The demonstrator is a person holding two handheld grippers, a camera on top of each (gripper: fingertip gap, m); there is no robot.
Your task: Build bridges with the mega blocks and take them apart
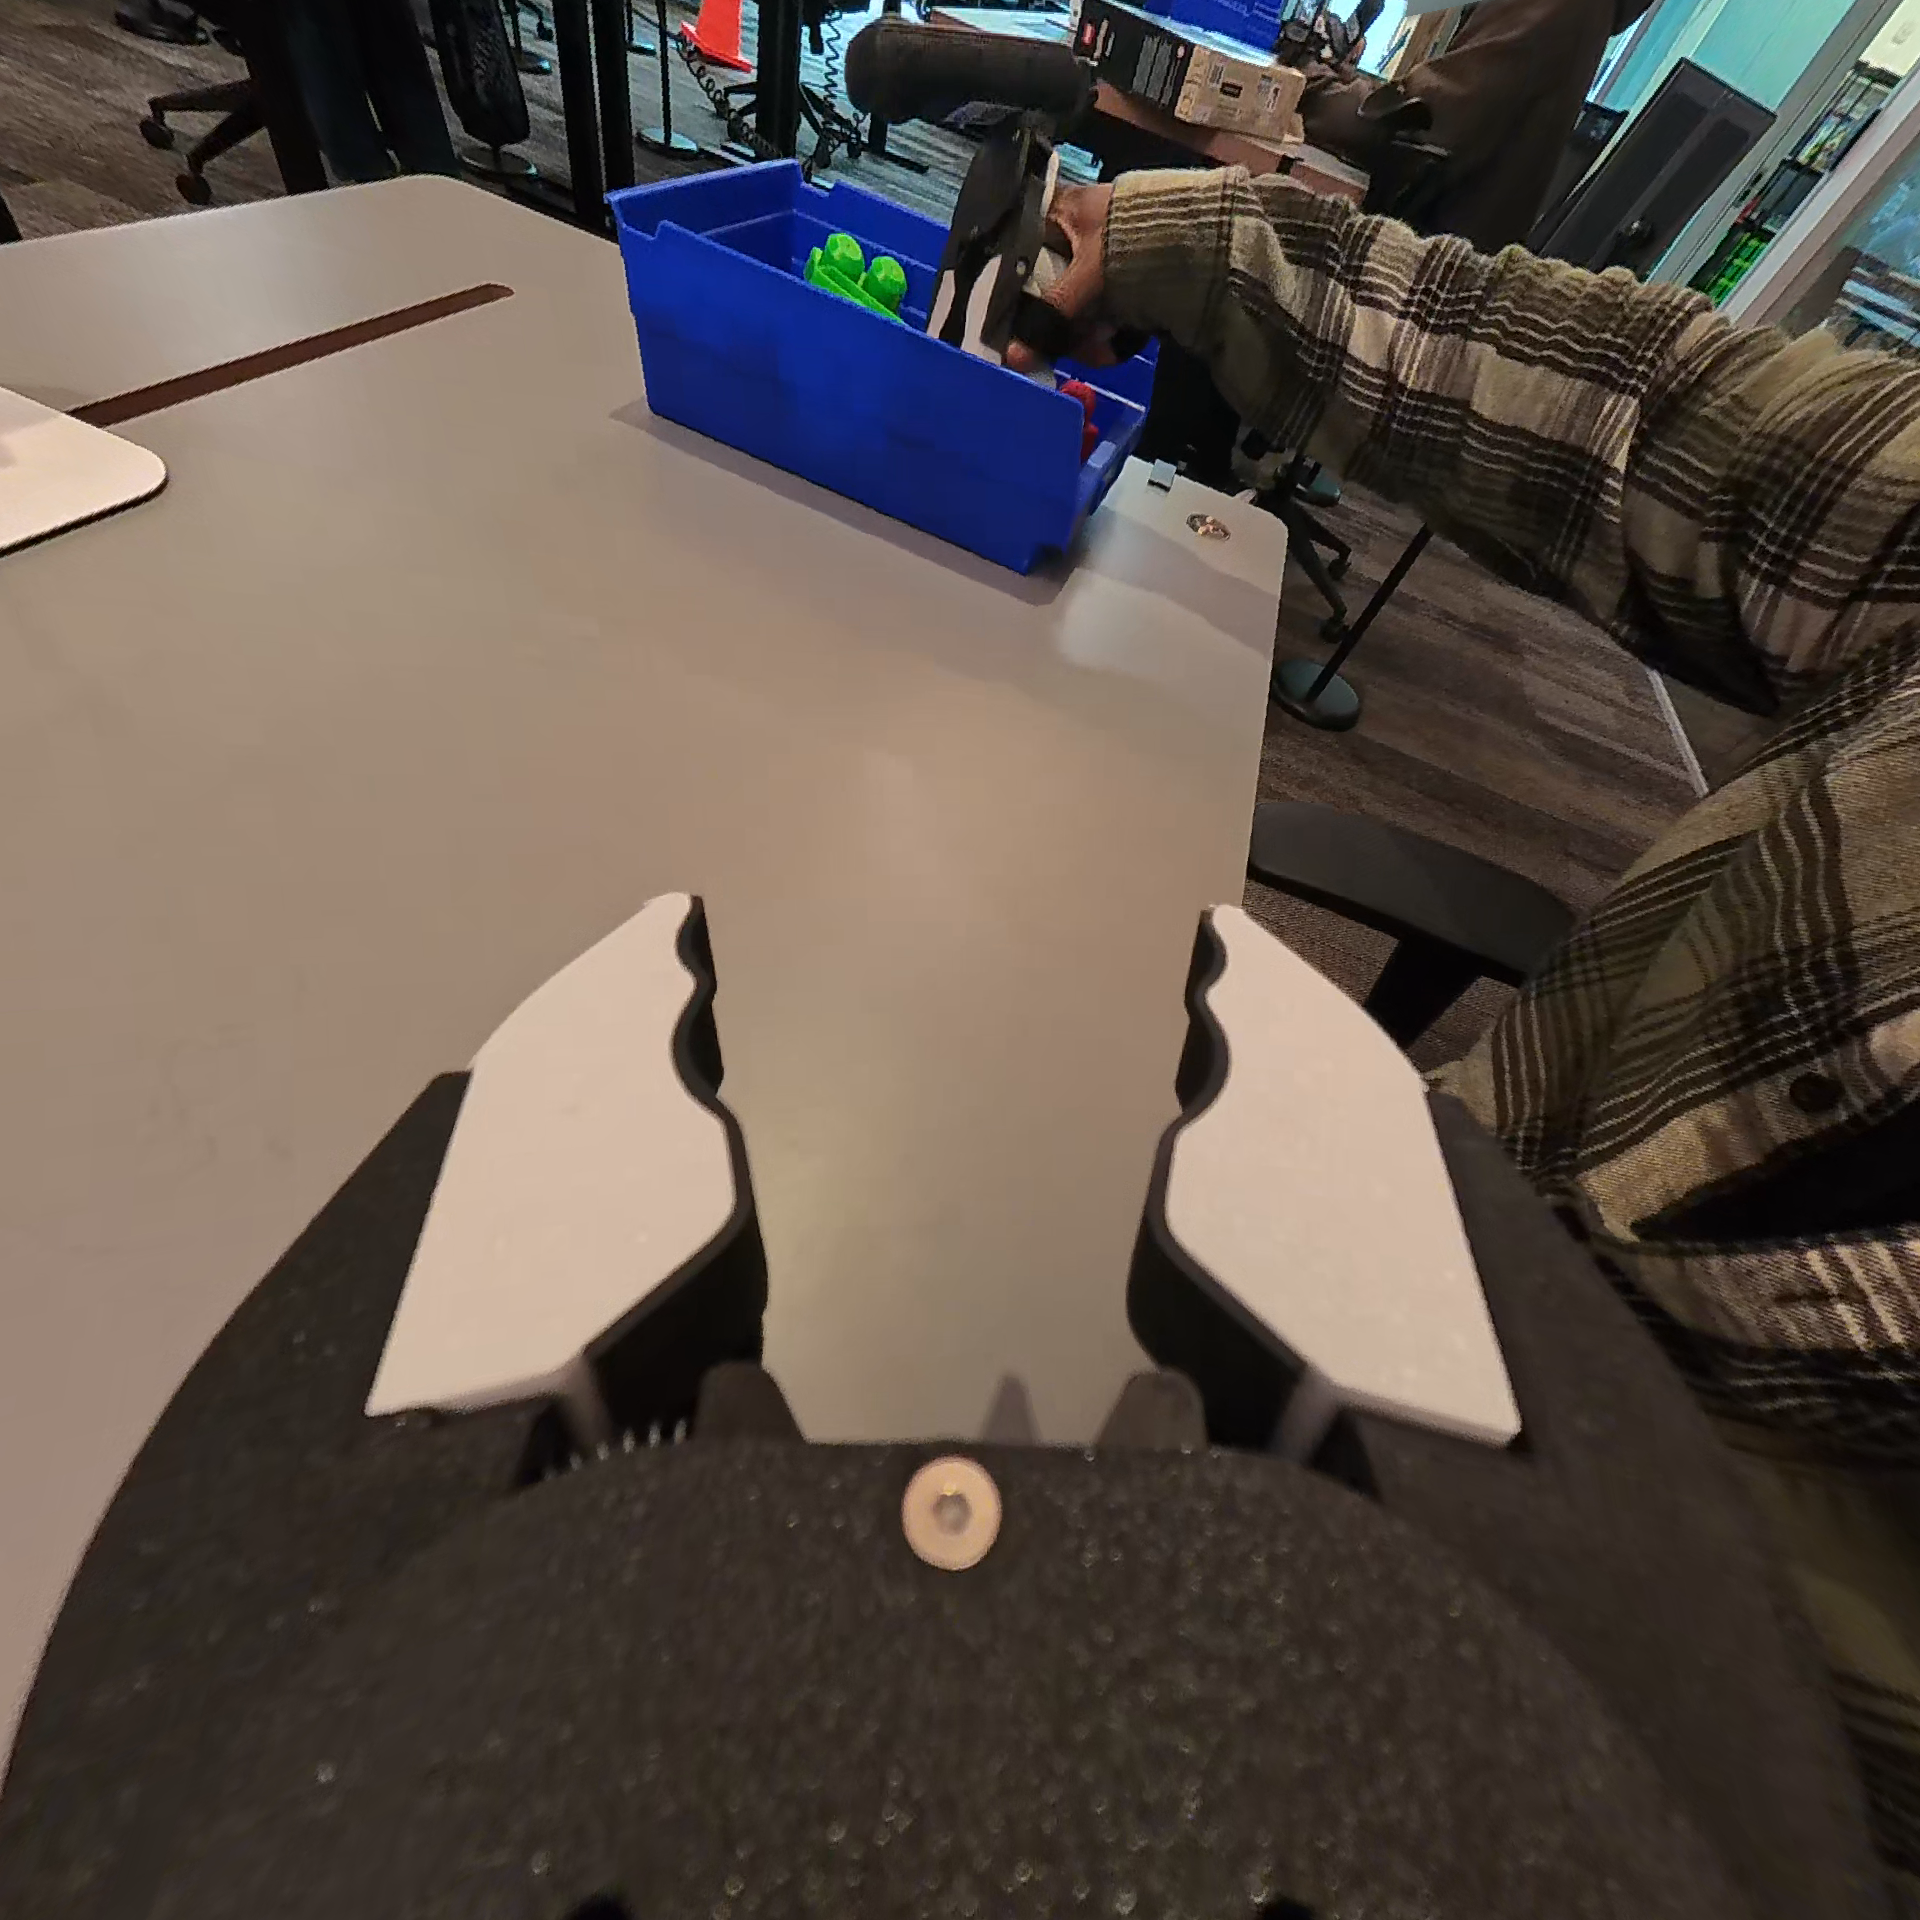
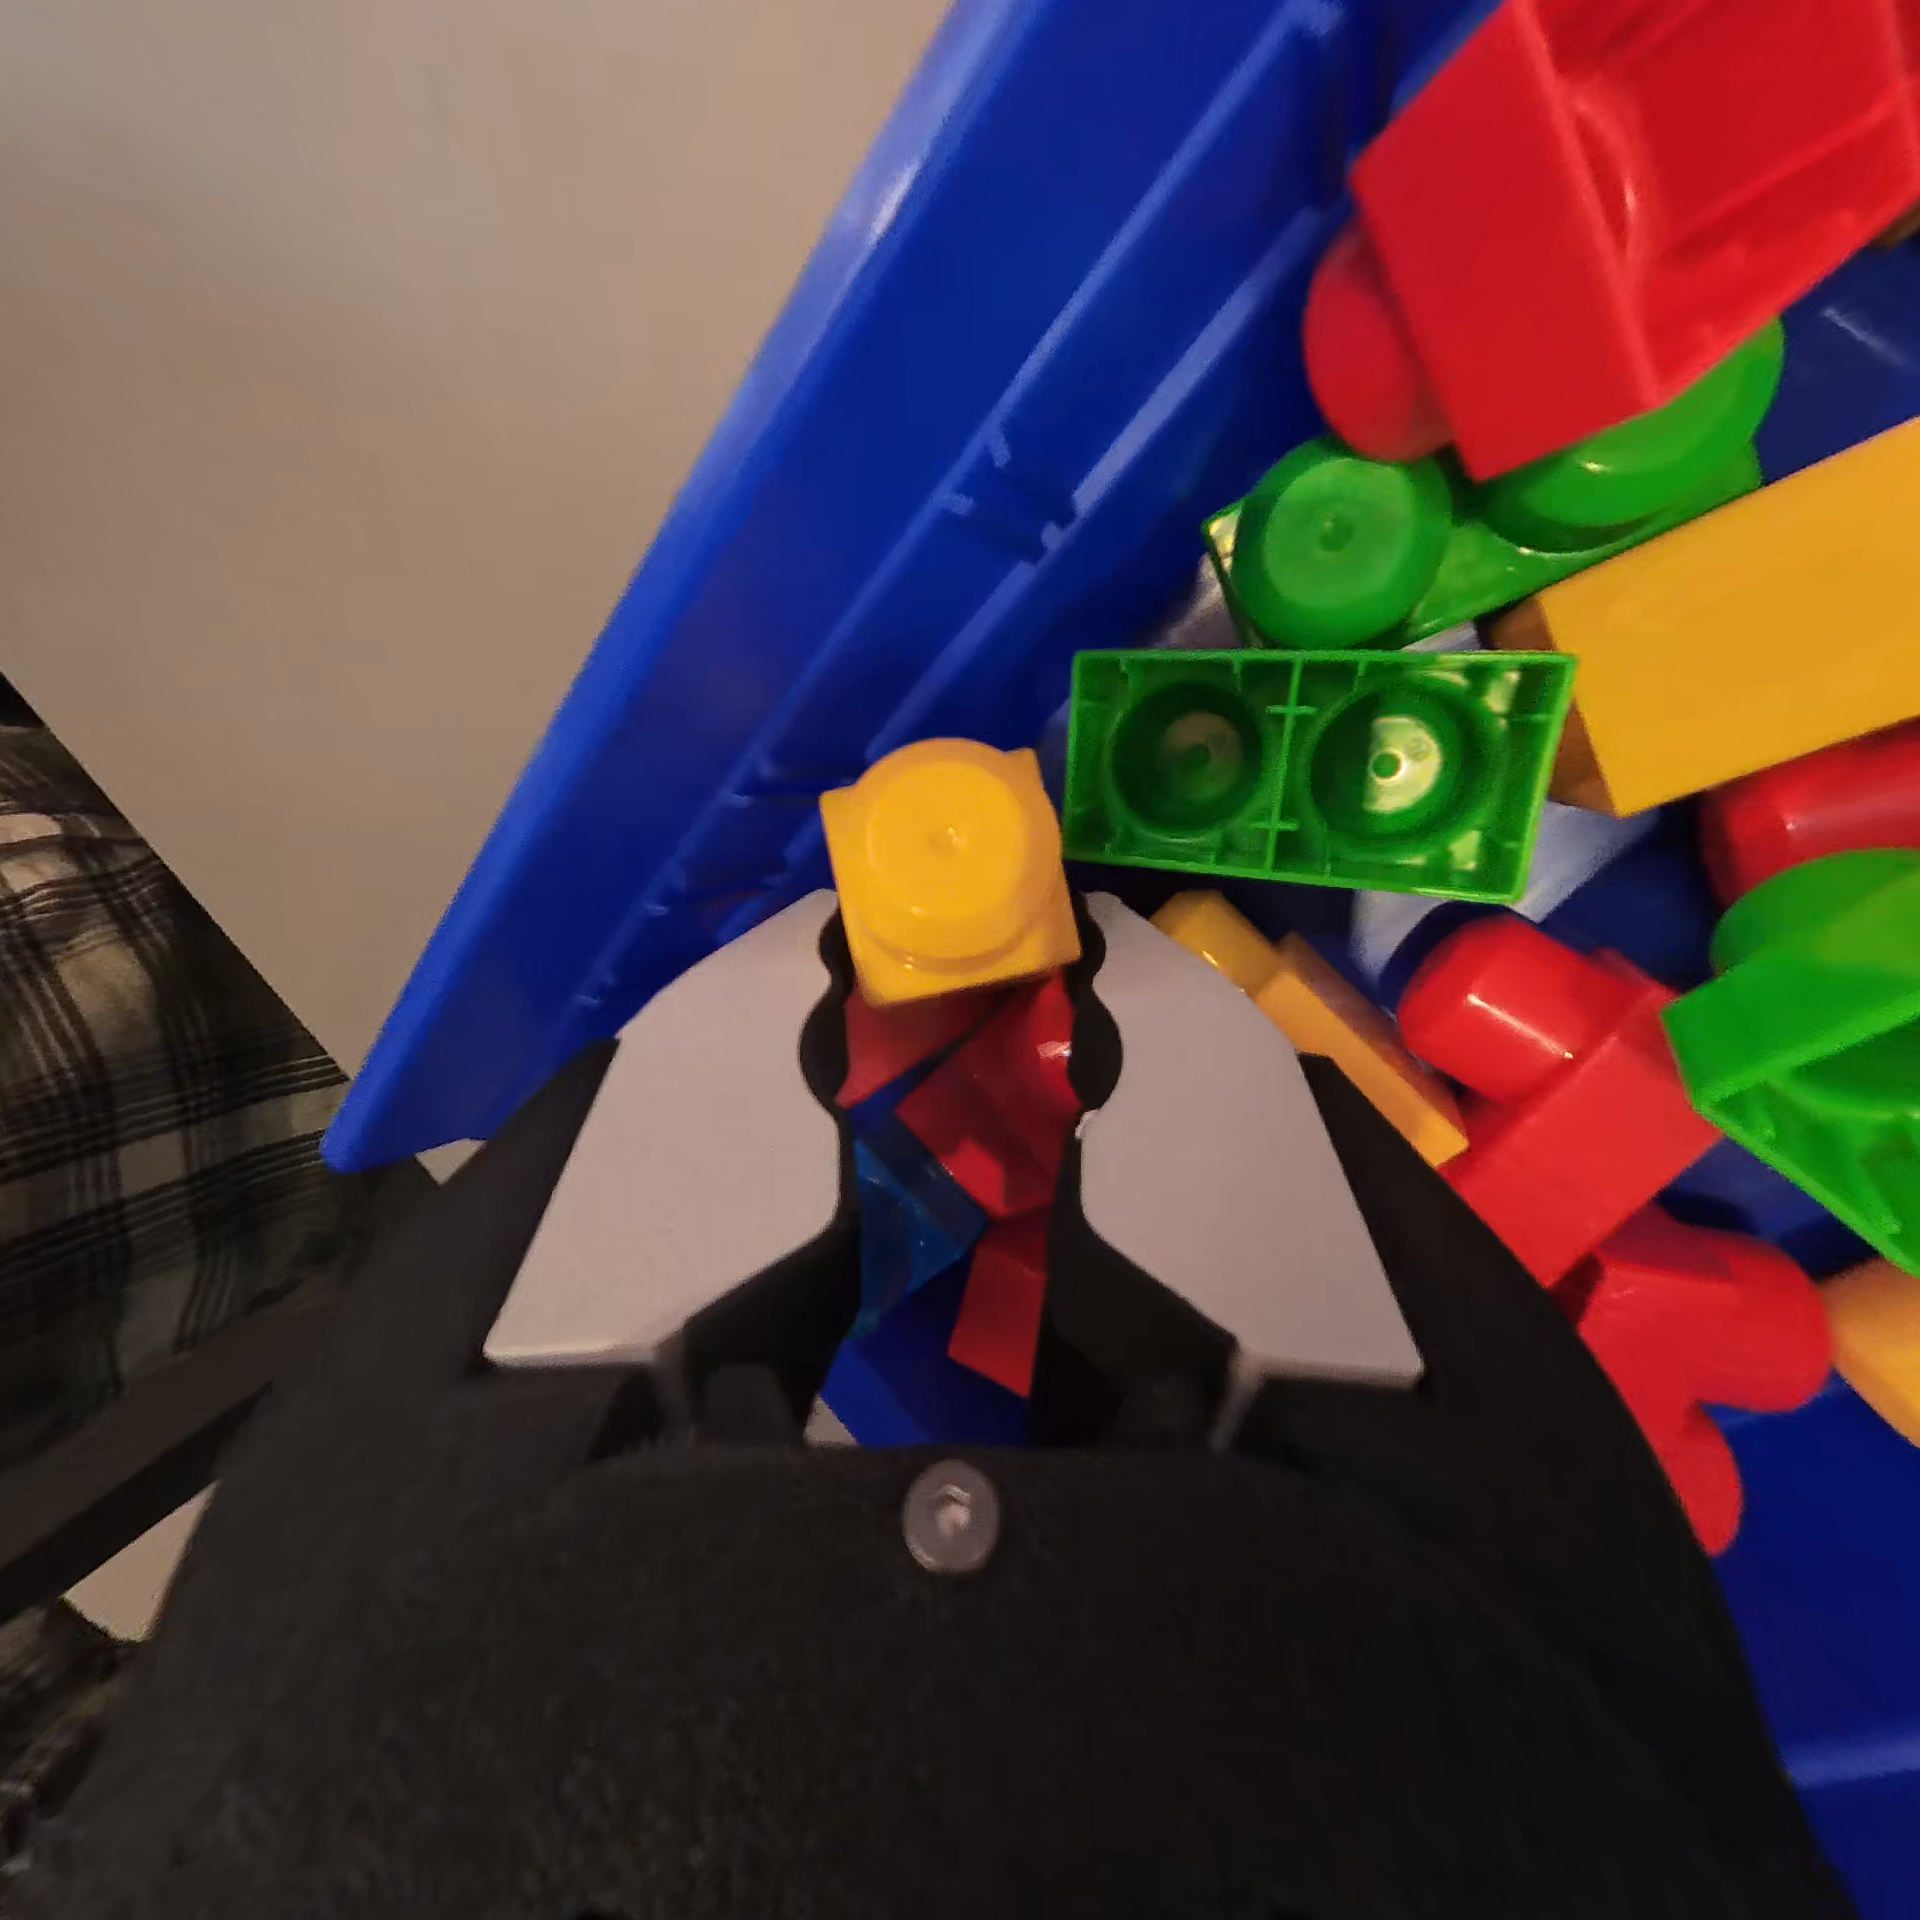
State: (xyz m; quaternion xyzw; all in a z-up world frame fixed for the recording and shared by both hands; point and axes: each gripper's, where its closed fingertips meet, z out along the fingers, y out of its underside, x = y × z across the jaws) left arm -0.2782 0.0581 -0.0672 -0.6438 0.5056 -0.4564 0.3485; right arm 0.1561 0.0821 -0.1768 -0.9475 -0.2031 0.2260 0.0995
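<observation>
Right gripper (image 2: 954,940) steeply down in blue bin (image 2: 935,436), apparently clamping yellow block (image 2: 951,868); left gripper (image 1: 951,940) level, agape.

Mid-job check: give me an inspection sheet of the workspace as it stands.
Surface: grey table, mostly bare.
Job's things: blue bin near the table's far right corner, holding red, green and yellow blocks; a green block lies underside up.
Clutter: white flat pad at the left edge.
Grippers: left gripper open over bare table; right gripper inside the bin, closed on a small yellow block.
Cables: coiled cord on the floor behind.
Surroundings: office chairs, orange cone, cardboard box.
</observation>
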